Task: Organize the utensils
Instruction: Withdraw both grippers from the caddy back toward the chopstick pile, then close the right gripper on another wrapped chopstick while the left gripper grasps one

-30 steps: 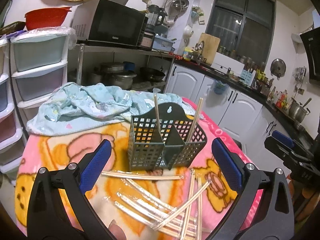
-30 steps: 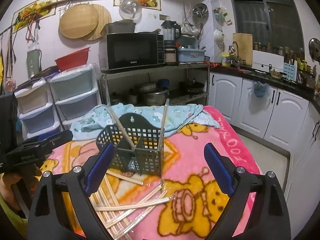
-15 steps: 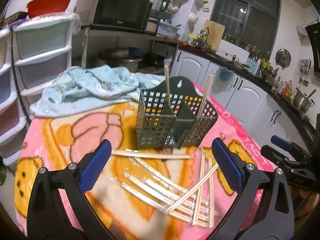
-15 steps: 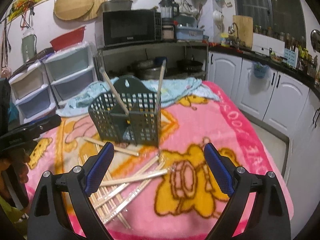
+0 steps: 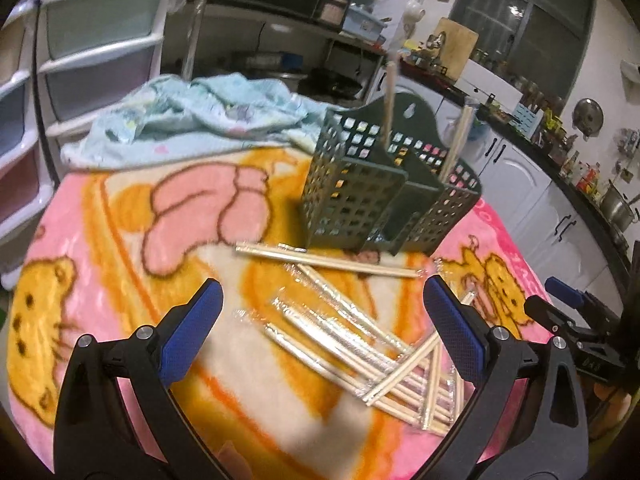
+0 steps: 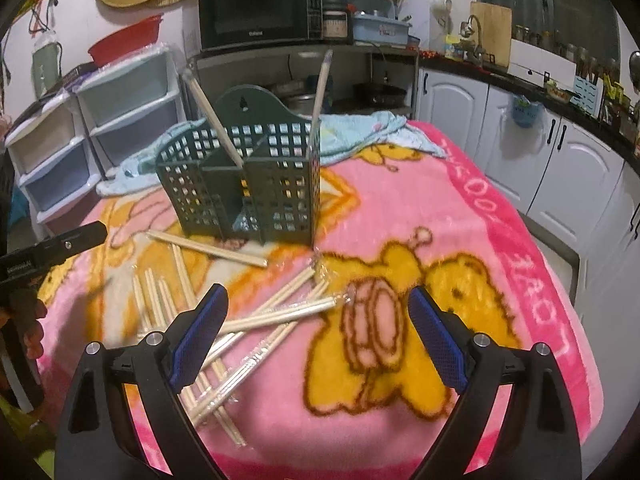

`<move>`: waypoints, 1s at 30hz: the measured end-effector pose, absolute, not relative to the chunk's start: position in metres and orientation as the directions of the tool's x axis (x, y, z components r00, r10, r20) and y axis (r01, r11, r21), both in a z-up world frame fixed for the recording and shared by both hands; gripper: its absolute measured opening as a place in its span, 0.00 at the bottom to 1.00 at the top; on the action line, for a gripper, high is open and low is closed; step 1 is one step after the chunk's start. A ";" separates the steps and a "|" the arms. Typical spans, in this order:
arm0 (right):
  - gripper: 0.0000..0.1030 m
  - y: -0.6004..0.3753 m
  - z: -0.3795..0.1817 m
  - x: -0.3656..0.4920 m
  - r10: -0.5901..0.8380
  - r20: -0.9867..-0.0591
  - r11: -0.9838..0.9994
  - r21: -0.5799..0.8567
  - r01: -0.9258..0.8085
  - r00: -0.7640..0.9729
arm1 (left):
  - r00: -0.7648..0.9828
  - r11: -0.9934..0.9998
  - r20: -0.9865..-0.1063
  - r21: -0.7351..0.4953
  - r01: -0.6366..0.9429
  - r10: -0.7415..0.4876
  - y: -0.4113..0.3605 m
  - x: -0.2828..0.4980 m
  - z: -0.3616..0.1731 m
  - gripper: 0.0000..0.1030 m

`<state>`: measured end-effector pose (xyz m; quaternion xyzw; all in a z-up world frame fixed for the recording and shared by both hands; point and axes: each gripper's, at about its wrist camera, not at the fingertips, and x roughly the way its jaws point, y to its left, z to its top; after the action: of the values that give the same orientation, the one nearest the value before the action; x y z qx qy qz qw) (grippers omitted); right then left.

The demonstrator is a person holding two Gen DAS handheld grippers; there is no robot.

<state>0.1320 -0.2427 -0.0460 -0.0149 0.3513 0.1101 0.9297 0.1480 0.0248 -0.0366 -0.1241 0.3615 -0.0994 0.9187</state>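
Note:
A dark green slotted utensil caddy (image 5: 380, 196) stands on the pink cartoon blanket (image 5: 120, 240), also in the right wrist view (image 6: 248, 192). Two chopsticks (image 5: 389, 96) stand in it. Several wrapped chopsticks (image 5: 352, 336) lie scattered in front of it, also seen in the right wrist view (image 6: 256, 320). My left gripper (image 5: 324, 336) is open and empty, low over the pile. My right gripper (image 6: 320, 332) is open and empty, just right of the pile. The right gripper shows at the left view's edge (image 5: 576, 312).
A crumpled light blue cloth (image 5: 192, 116) lies behind the caddy. Plastic drawer units (image 5: 80, 60) stand left of the table. A shelf with a microwave (image 6: 256, 12) stands behind. White kitchen cabinets (image 6: 560, 160) run along the right. The left gripper shows at the right view's left edge (image 6: 52, 252).
Both grippers have moved forward and tilted down toward the scattered chopsticks. The pile and caddy now look closer. Both stay open and empty.

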 end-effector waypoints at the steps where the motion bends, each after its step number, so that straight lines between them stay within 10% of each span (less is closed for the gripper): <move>1: 0.86 -0.243 -0.049 0.133 0.190 -0.659 0.976 0.047 -0.212 0.728 | 0.716 0.949 -0.643 -0.303 0.087 -0.271 0.026 0.149 -0.039 0.90; 11: 0.84 -0.252 -0.075 0.155 0.158 -0.700 0.983 0.046 -0.177 0.696 | 0.684 0.918 -0.668 -0.395 0.008 -0.294 0.057 0.176 -0.066 0.88; 18: 0.79 -0.265 -0.082 0.169 0.169 -0.723 0.985 0.094 -0.146 0.670 | 0.612 0.842 -0.691 -0.535 -0.073 -0.386 0.073 0.204 -0.092 0.55; 30: 0.68 -0.281 -0.097 0.195 0.274 -0.774 0.960 0.252 -0.118 0.571 | 0.606 0.793 -0.697 -0.585 -0.170 -0.385 0.078 0.233 -0.103 0.38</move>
<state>0.1946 -0.2813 -0.0975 0.0864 0.4494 0.1110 0.8822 0.2331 0.0779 -0.1026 -0.3155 0.4395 -0.0640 0.8386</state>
